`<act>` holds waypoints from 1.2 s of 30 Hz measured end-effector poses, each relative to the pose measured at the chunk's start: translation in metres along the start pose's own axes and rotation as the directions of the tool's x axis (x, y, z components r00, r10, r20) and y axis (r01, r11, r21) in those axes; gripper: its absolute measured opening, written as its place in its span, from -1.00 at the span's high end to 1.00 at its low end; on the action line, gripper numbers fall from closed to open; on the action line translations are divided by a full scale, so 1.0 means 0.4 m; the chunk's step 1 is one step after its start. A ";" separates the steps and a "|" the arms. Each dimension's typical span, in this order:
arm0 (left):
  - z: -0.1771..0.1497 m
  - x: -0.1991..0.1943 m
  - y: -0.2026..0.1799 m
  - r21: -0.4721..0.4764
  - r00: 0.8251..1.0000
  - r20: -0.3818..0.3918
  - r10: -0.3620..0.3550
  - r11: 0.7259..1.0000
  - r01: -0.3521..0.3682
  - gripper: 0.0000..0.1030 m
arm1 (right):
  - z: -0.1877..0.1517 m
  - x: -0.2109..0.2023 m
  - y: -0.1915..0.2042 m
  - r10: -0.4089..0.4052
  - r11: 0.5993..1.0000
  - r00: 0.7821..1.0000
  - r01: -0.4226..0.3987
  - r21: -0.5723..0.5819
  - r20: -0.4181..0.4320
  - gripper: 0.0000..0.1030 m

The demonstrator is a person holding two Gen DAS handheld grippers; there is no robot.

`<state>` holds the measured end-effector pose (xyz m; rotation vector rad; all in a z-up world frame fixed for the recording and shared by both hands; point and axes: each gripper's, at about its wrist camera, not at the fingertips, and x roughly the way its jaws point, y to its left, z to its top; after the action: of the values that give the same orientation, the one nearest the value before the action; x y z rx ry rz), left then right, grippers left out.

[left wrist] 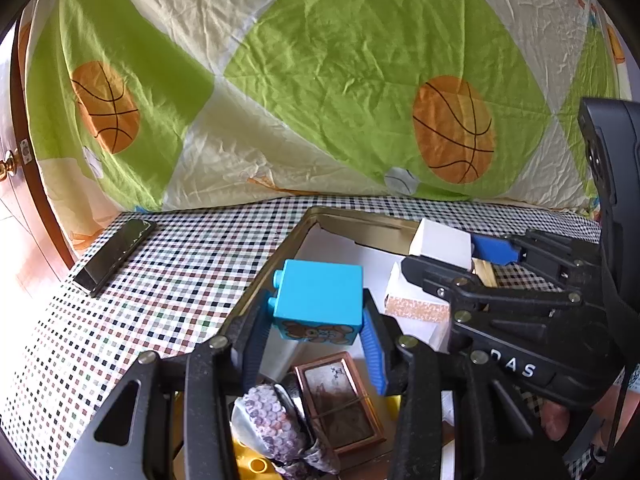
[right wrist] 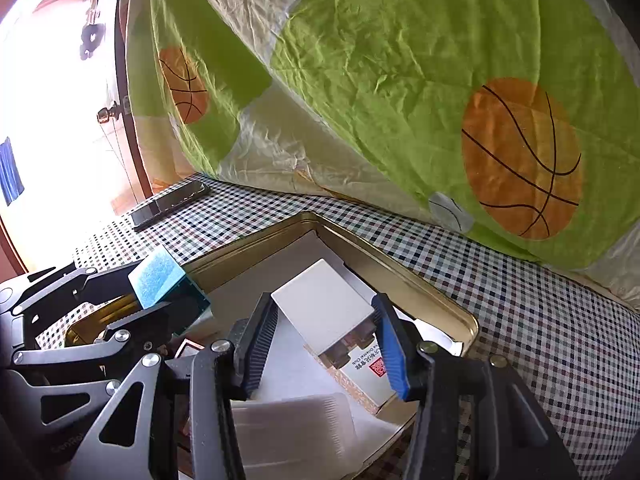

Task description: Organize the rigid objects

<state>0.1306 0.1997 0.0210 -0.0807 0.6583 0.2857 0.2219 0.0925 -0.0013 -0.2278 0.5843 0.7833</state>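
Two grippers, each loaded, above the gold tin (right wrist: 420, 288). Left gripper (left wrist: 316, 332) clamps a blue toy block (left wrist: 320, 300) by its flat sides; right gripper (right wrist: 326, 340) pinches a white box (right wrist: 324, 308). Block looks like light, stiff, smooth plastic, so side faces should hold better than the studded end. Left view alone shows the bear picture, a copper-framed piece (left wrist: 340, 400) and a scaly wrapped item below; right view alone shows a printed carton.
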 end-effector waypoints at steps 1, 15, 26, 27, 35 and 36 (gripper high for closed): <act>0.000 0.000 0.000 -0.001 1.000 -0.001 0.001 1.000 -0.001 0.18 | -0.001 -0.001 -0.002 0.005 1.000 1.000 -0.005 0.005 0.002 -0.01; 0.007 -0.021 0.006 -0.014 0.999 0.031 0.028 1.000 -0.027 -0.57 | -0.009 -0.038 -0.036 -0.028 0.999 0.998 0.026 0.035 0.062 -0.42; 0.006 -0.052 0.032 -0.041 0.993 0.057 0.099 0.994 -0.097 -0.98 | -0.002 -0.090 -0.020 -0.081 0.997 0.990 0.082 -0.007 0.115 -0.68; 0.005 -0.055 0.036 -0.048 0.992 0.057 0.109 0.993 -0.107 -0.98 | -0.001 -0.095 -0.017 -0.080 0.997 0.989 0.082 -0.012 0.120 -0.69; 0.001 -0.071 0.059 -0.077 0.989 0.043 0.144 0.987 -0.141 -0.99 | 0.002 -0.135 -0.001 -0.064 0.997 0.984 0.070 -0.029 0.167 -0.71; 0.000 -0.072 0.060 -0.075 0.988 0.041 0.147 0.987 -0.144 -0.99 | 0.002 -0.138 0.001 -0.060 0.997 0.984 0.066 -0.030 0.170 -0.73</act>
<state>0.1021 0.2158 0.0389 -0.0948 0.6085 0.4511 0.1911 0.0601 0.0310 -0.2096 0.4013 0.7438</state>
